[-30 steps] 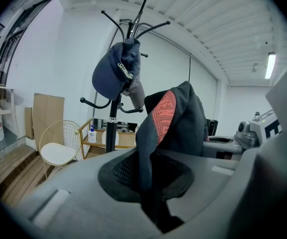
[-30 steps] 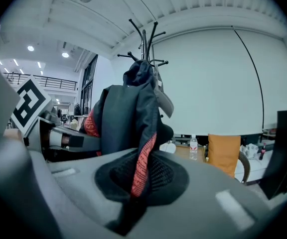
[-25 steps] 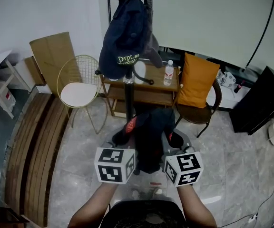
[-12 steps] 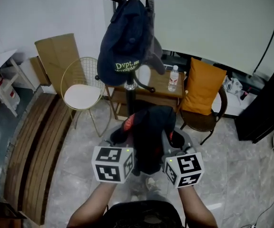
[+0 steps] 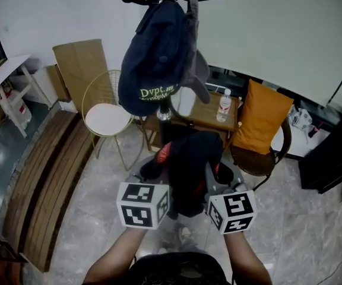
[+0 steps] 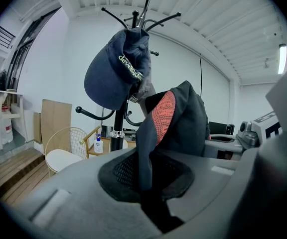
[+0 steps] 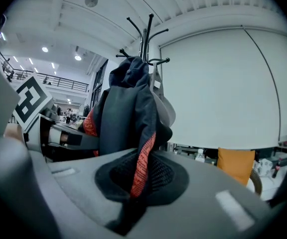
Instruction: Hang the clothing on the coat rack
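- Garment (image 5: 189, 171): dark, bunched, with red-orange patterned trim at both pinched edges
- It hangs on the person's side of the rack (image 5: 163, 108), below the cap (image 5: 156, 58), clear of the pole
- Left gripper (image 5: 154, 170) and right gripper (image 5: 220, 174): jaws nearly together, each clamped on a fold
- Since a second ago the rack and cap look larger and nearer; the grip is unchanged
- It droops between the grippers, long axis roughly upright

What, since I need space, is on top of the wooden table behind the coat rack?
A plastic bottle stands on the wooden table. The dark cap and the rack's pole cover its left part, so that is hidden.
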